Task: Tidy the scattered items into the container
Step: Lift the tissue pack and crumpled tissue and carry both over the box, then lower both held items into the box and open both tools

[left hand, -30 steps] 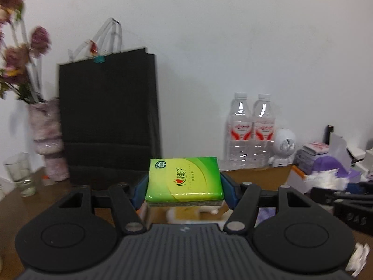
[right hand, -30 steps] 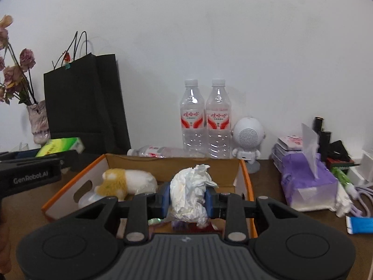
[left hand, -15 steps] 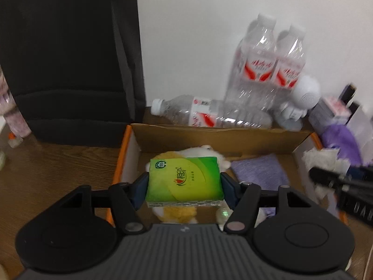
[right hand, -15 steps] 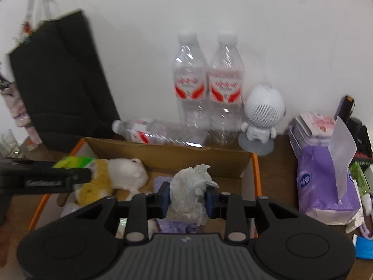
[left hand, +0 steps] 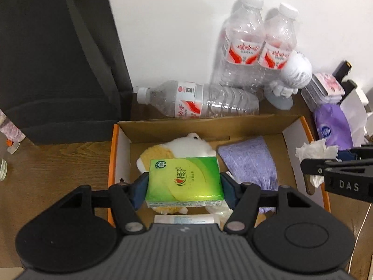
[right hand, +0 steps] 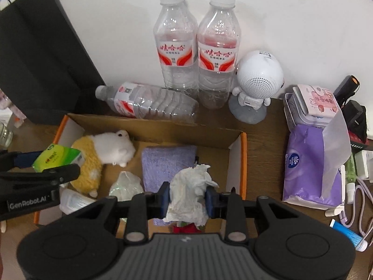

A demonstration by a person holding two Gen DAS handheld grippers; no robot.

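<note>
Box (left hand: 291, 135) lies under both my tools: left tool (left hand: 184, 186) clamps the green tissue pack (left hand: 184, 179) above the plush hamster (left hand: 186, 145); right tool (right hand: 187, 197) pinches crumpled tissue (right hand: 190, 196) above the purple cloth (right hand: 167, 163).

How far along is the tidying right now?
Done: the plush, purple cloth and a few small packets lie in the box. In hand: left tongs hold the green tissue pack, right tongs the crumpled tissue, both over the box. Left: release both; the lying bottle sits outside.
</note>
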